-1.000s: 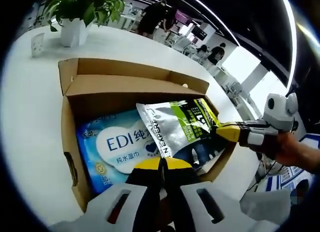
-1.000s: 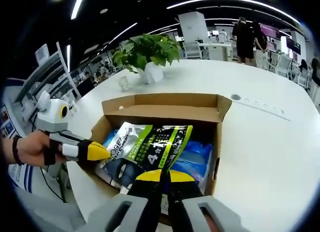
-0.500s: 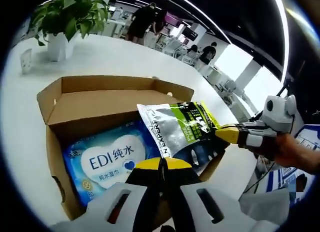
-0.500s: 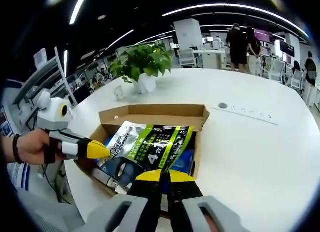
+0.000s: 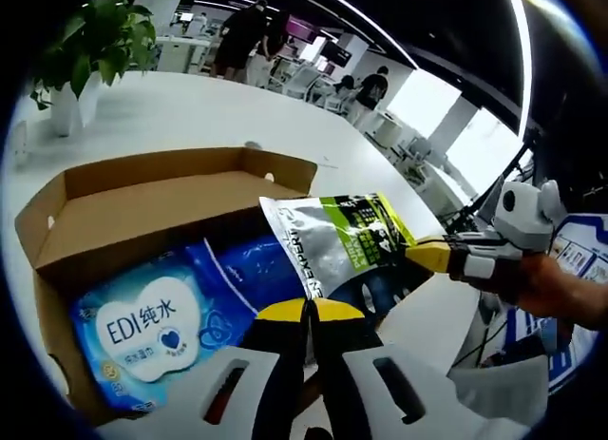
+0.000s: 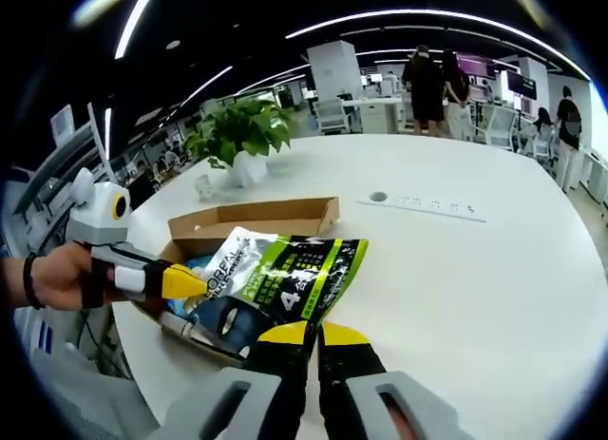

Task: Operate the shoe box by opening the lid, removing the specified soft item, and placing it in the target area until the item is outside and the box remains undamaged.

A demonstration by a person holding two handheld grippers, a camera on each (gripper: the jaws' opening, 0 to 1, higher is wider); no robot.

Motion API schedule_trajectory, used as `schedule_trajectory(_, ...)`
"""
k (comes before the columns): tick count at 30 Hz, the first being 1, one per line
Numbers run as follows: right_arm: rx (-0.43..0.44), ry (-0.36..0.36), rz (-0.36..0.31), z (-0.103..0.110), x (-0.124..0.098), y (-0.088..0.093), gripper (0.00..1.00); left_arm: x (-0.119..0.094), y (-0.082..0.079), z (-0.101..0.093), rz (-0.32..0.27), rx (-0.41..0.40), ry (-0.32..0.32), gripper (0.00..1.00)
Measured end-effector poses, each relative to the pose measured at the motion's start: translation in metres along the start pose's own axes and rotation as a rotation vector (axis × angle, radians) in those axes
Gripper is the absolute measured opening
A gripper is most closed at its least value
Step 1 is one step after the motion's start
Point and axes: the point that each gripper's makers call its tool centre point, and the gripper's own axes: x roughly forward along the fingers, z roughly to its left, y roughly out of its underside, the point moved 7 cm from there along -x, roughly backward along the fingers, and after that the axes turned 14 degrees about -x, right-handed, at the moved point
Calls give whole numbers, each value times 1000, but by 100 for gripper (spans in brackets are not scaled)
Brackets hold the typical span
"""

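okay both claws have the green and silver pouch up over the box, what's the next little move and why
Probably carry the pouch sideways toward the bare white table before lowering it. Both the left claw and right claw are shut on its edges, and it hangs above the open cardboard box, where the blue wipes pack remains inside.

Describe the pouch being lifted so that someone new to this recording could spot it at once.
On the white table sits an open cardboard box. Above it, both grippers, left and right, hold a glossy pouch. It is silver, green and black, unlike the blue wet-wipes pack lying in the box.
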Motion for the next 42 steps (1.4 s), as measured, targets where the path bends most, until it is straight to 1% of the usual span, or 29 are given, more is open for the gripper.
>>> schedule_trajectory(10,51,55,0,-31,-28,22,0,31,11,-36,46,41,35,0)
schedule_trajectory(14,61,72,4,-41,-38,31,0,42,14,-44,62,50,41,0)
schedule_trajectory(19,80,87,9,-53,-48,43,0,54,21,-58,79,52,62,0)
schedule_trajectory(26,102,102,17,-63,-60,58,0,65,33,-72,101,57,74,0)
schedule_trajectory(28,107,104,20,-67,-63,63,0,67,35,-74,105,55,77,0)
schedule_trajectory(38,122,112,27,-83,-70,76,0,83,44,-91,117,63,81,0)
schedule_trajectory(42,125,111,32,-90,-72,82,0,89,47,-94,120,60,79,0)
